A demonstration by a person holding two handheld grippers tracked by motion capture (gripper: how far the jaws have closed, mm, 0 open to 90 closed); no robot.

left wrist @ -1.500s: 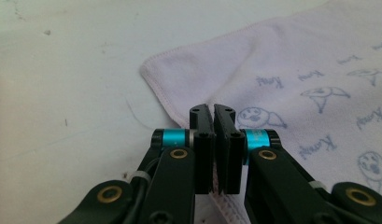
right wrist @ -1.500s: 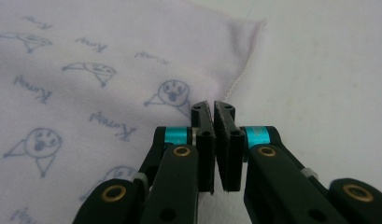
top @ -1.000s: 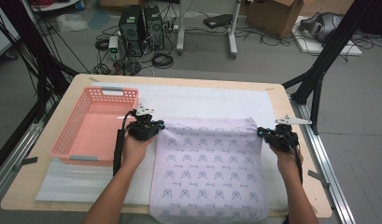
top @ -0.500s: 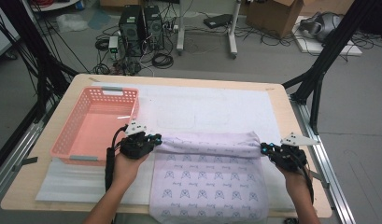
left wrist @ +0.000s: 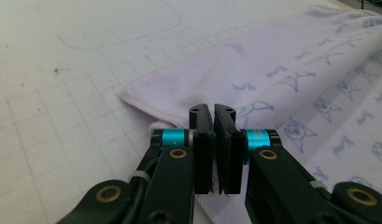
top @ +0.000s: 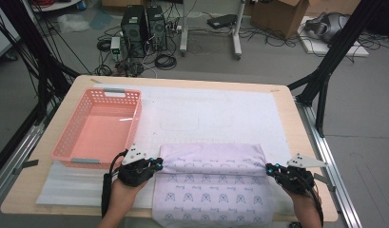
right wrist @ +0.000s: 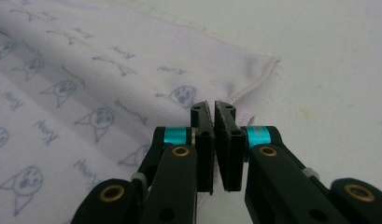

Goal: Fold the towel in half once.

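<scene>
A lilac towel [top: 212, 192] printed with small cat faces lies on the white mat at the table's near side. Its far part is turned over toward me, making a rounded fold [top: 211, 160]. My left gripper [top: 157, 164] is shut on the towel's left corner, and in the left gripper view the cloth [left wrist: 254, 79] runs under the closed jaws [left wrist: 213, 140]. At the other end of the fold my right gripper [top: 270, 167] is shut on the right corner. In the right gripper view the hemmed edge [right wrist: 254, 79] leads into the closed jaws [right wrist: 213, 140].
A pink plastic basket [top: 68, 142] stands empty at the left of the table, close to my left hand. The white gridded mat [top: 220, 111] covers the table's middle and far part. Black frame legs, computers and cables stand on the floor beyond the table.
Both grippers have come toward the table's near edge, drawing the towel's far edge with them. The fold has rolled nearer and the towel lies shorter.
</scene>
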